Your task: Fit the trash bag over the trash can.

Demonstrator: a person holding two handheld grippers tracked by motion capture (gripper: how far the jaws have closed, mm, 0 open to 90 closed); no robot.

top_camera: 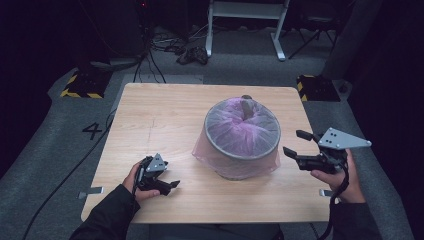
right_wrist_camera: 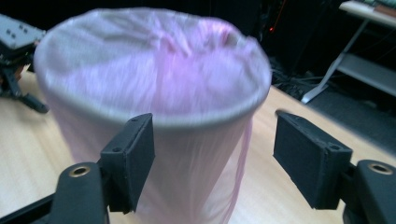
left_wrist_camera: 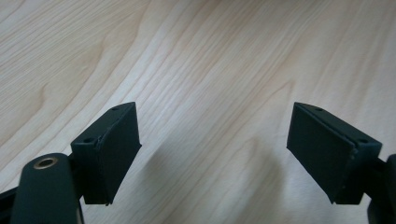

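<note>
A round grey bin (top_camera: 242,145) lined with a thin pink plastic bag (top_camera: 243,127) stands at the middle right of the wooden table (top_camera: 160,115). The bag is folded over the rim and hangs down the outside. A small brownish thing (top_camera: 246,105) shows at the far rim. My left gripper (top_camera: 169,187) is low over the table, left of the bin, open and empty (left_wrist_camera: 215,154) above bare wood. My right gripper (top_camera: 295,142) hovers just right of the bin, raised and open. In the right gripper view its jaws (right_wrist_camera: 215,158) stand apart in front of the bin's side (right_wrist_camera: 154,79), not touching it.
Two yellow-and-black striped blocks (top_camera: 80,86) (top_camera: 317,87) sit on the floor at the table's far corners. Cables (top_camera: 155,47) and a white desk frame (top_camera: 245,20) lie behind. Small tape strips (top_camera: 91,192) mark the table's near edges. The left gripper (right_wrist_camera: 16,56) appears beyond the bin.
</note>
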